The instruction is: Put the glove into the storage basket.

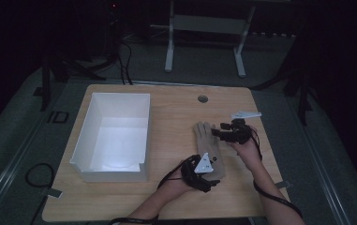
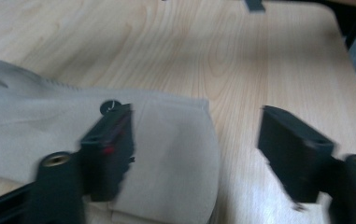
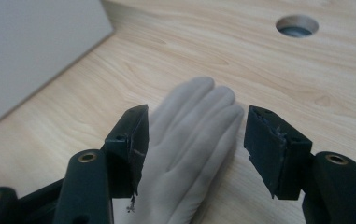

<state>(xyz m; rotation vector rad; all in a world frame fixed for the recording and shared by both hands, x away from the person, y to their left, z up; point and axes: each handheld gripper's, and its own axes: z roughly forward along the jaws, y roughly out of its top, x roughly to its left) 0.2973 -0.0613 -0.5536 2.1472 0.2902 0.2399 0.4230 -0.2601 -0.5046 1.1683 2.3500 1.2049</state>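
Both grippers are released: my left gripper [image 2: 194,149] straddles the glove's [image 1: 208,146] cuff, my right gripper [image 3: 194,140] its fingertips. It looks limp and light; I'd pinch both ends.

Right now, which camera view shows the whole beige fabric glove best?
The high view: the beige fabric glove lies flat on the wooden table, seen nearly whole between both grippers. The left gripper view shows just its cuff end, blurred. The right gripper view shows just its fingers between open jaws.
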